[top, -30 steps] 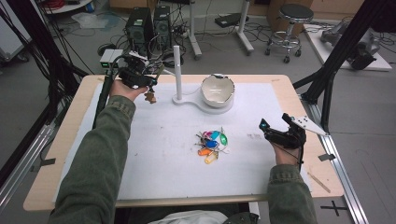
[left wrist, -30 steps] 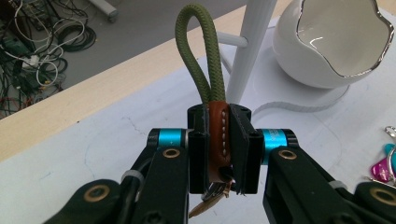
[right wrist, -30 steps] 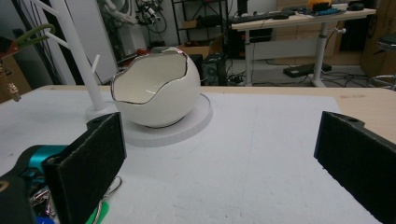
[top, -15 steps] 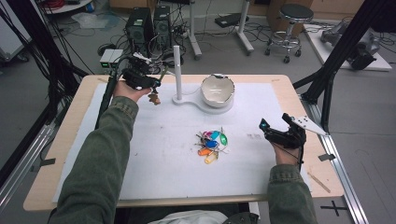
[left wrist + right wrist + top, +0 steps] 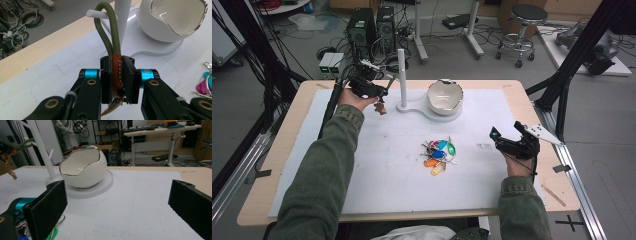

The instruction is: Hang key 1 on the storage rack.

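Note:
My left gripper (image 5: 117,62) is shut on the brown leather tab (image 5: 117,75) of a keychain. Its green cord loop (image 5: 106,30) rises to a short white peg (image 5: 96,13) on the stand's post, and the peg appears to pass through the loop. In the high view that gripper (image 5: 379,90) is at the back left, just left of the white post (image 5: 402,75), with keys dangling under it. Beside the post sits a white egg-shaped bowl (image 5: 444,95). A pile of keys with coloured tags (image 5: 438,152) lies mid-mat. My right gripper (image 5: 499,140) stands open to its right, jaws wide apart (image 5: 120,202).
A white mat (image 5: 377,170) covers most of the wooden table (image 5: 287,130). The bowl (image 5: 83,167) and post share one white base (image 5: 422,107). Black frame posts (image 5: 562,95) stand at the table's right. Computer towers (image 5: 369,25) and cables lie beyond the far edge.
My left gripper has carried the keychain to the right, up to the post's peg. The right gripper has stayed where it was, open.

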Demonstrator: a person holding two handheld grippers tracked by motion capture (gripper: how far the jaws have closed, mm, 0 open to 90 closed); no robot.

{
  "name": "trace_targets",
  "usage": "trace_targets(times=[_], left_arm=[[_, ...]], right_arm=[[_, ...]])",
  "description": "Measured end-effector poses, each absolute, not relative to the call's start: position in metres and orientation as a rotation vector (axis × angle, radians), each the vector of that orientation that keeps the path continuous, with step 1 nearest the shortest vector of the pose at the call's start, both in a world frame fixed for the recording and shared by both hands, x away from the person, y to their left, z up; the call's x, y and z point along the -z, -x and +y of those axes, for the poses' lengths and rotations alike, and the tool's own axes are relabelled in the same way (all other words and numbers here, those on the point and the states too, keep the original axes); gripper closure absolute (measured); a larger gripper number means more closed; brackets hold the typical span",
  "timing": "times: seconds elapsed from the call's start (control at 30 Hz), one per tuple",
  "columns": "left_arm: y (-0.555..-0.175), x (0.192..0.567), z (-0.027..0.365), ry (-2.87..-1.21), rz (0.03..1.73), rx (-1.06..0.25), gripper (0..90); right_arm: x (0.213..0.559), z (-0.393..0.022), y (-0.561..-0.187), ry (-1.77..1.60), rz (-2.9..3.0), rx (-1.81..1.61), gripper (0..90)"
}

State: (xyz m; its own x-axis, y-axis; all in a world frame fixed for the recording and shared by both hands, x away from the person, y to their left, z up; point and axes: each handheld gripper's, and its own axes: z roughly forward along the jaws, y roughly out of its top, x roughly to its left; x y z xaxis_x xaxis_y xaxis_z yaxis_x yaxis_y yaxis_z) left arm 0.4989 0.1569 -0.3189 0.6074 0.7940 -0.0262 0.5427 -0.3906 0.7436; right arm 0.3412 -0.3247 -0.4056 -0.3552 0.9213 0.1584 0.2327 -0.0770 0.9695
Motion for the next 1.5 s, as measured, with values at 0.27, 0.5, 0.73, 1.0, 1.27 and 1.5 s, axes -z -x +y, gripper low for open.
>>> trace_targets(times=[0.27, 0.5, 0.73, 1.0, 1.27, 1.5], left_arm=[[-0.500, 0.326, 0.149, -2.135, 1.027, -0.436, 77.7], [-0.502, 0.332, 0.145, -2.175, 1.021, -0.426, 76.5], [-0.502, 0.332, 0.147, -2.156, 1.015, -0.357, 57.9], [-0.500, 0.334, 0.157, -2.110, 1.060, -0.351, 39.8], [-0.494, 0.334, 0.171, -2.047, 1.090, -0.357, 11.4], [-0.489, 0.333, 0.179, -2.014, 1.123, -0.388, 4.3]], right_arm=[[0.406, -0.325, -0.342, -1.254, 1.599, -1.475, 1.2], [0.406, -0.325, -0.342, -1.254, 1.600, -1.475, 1.2], [0.406, -0.326, -0.341, -1.257, 1.600, -1.476, 1.2], [0.406, -0.326, -0.341, -1.261, 1.600, -1.476, 1.2], [0.406, -0.326, -0.341, -1.258, 1.602, -1.473, 1.2], [0.406, -0.325, -0.341, -1.256, 1.600, -1.473, 1.2]])
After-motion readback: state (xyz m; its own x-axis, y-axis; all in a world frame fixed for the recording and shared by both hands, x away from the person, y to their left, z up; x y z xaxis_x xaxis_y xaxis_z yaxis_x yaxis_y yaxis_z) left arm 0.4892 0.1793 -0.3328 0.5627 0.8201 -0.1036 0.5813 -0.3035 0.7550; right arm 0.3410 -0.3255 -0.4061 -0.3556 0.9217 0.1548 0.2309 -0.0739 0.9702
